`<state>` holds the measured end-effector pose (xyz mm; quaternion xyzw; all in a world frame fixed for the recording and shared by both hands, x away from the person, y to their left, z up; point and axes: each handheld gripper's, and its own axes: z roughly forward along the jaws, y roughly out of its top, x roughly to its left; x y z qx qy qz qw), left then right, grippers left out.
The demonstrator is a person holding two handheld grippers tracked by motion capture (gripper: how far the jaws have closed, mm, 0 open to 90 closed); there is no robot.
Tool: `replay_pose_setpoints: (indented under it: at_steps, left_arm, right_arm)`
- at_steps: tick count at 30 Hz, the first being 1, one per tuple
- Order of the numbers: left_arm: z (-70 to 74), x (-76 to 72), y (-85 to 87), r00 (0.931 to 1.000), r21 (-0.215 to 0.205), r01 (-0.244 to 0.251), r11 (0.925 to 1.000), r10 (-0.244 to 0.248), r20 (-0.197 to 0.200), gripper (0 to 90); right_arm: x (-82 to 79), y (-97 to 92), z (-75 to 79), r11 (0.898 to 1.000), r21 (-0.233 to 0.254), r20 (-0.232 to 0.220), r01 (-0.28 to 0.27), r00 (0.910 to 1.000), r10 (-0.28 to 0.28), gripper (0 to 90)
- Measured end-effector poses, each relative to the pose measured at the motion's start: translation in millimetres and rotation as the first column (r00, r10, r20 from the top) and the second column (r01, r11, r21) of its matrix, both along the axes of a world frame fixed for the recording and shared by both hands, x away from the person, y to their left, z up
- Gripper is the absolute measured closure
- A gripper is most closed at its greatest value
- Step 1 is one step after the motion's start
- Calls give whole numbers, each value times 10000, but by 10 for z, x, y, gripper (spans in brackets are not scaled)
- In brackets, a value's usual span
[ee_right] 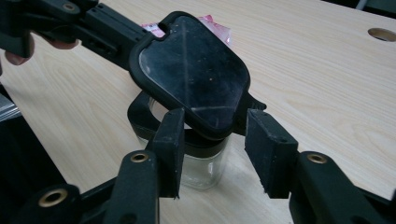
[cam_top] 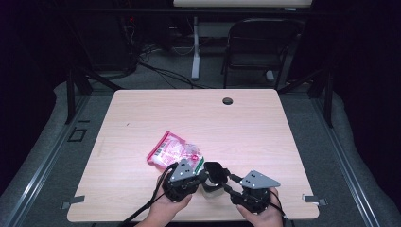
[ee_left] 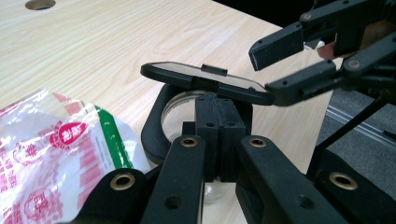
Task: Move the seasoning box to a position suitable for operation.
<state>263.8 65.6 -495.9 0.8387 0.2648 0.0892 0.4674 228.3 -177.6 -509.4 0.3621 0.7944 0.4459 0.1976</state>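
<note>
A small clear glass jar (ee_right: pixel 205 165) with a black collar stands near the table's front edge. Its black hinged lid (ee_right: pixel 196 74) is tilted up off the mouth. My left gripper (ee_left: pixel 219 135) is shut on the lid's hinge side, its jaws pressed together there. My right gripper (ee_right: pixel 217 135) is open, with one pad on each side of the lid's free end and a gap at the right pad. In the high view the jar (cam_top: pixel 213 188) sits between the left gripper (cam_top: pixel 204 176) and the right gripper (cam_top: pixel 227 182).
A pink and white snack bag (cam_top: pixel 174 150) lies just beyond and left of the jar, close to the left gripper. The wooden table (cam_top: pixel 189 113) has a cable hole (cam_top: pixel 228 101) at its far edge. A black chair (cam_top: pixel 257 42) stands behind the table.
</note>
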Motion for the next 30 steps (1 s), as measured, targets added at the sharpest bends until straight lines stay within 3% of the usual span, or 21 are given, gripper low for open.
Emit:
replay_pose_setpoints:
  at_steps: [7, 12, 21, 25, 30]
  left_arm:
    - [45, 31, -42, 10000, -92, 24, 10000, -24, -30, 900]
    - [64, 38, -63, 10000, -133, 35, 9999, -35, -36, 900]
    - [57, 32, -57, 10000, -31, 46, 10000, -46, 29, 900]
    - [13, 32, -43, 10000, -27, -56, 10000, 56, 15, 900]
    - [-92, 66, -17, 9998, 271, -206, 9994, 208, -64, 899]
  right_arm:
    - [-16, -14, 12, 9999, 124, 113, -56, 9999, 55, 558]
    - [-45, 52, 6, 9997, -215, 356, -129, 9993, 137, 564]
    - [-26, 120, -24, 9994, -339, 699, -37, 9975, 61, 617]
    - [-26, 127, -26, 9995, -315, 805, -80, 9967, 105, 627]
    - [-26, 110, -21, 9997, -221, 777, -69, 9969, 86, 639]
